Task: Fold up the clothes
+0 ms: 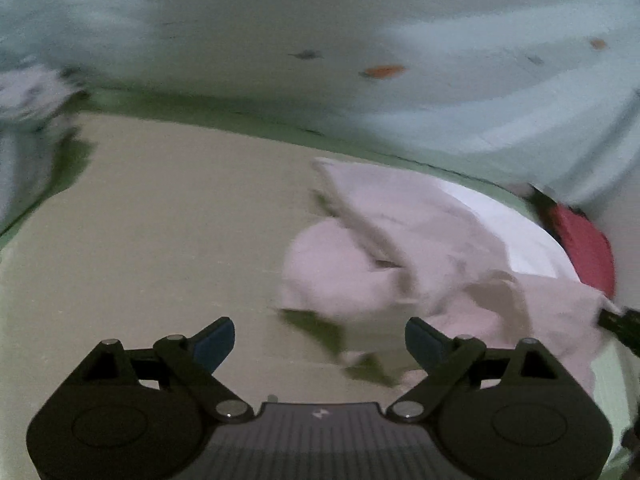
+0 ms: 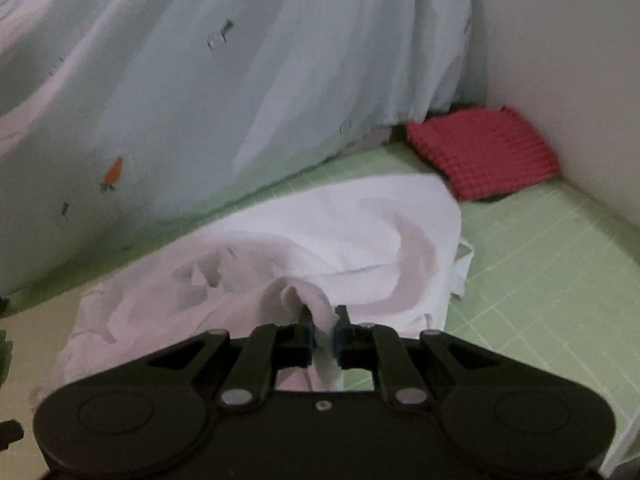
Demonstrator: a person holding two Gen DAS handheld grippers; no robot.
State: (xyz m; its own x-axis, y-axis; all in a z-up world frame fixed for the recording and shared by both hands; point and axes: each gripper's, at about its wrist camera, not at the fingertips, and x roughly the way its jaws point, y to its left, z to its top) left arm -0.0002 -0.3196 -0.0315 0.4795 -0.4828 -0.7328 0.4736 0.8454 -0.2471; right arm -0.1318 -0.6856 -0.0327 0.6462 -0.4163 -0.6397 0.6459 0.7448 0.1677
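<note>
A crumpled white garment (image 1: pixel 420 248) lies on the green mat, to the right in the left wrist view and in the middle of the right wrist view (image 2: pixel 320 232). My left gripper (image 1: pixel 320 340) is open and empty, low over the beige surface, just left of the garment's near edge. My right gripper (image 2: pixel 323 330) is shut on a bunched fold of the white garment, pinching it at its near edge. The left wrist view is blurred.
A pale blue sheet with small carrot prints (image 2: pixel 200 80) hangs along the back. A folded red knitted cloth (image 2: pixel 484 152) lies in the far right corner against a white wall (image 2: pixel 560 60). The green grid mat (image 2: pixel 540 272) extends to the right, a beige surface (image 1: pixel 160 220) to the left.
</note>
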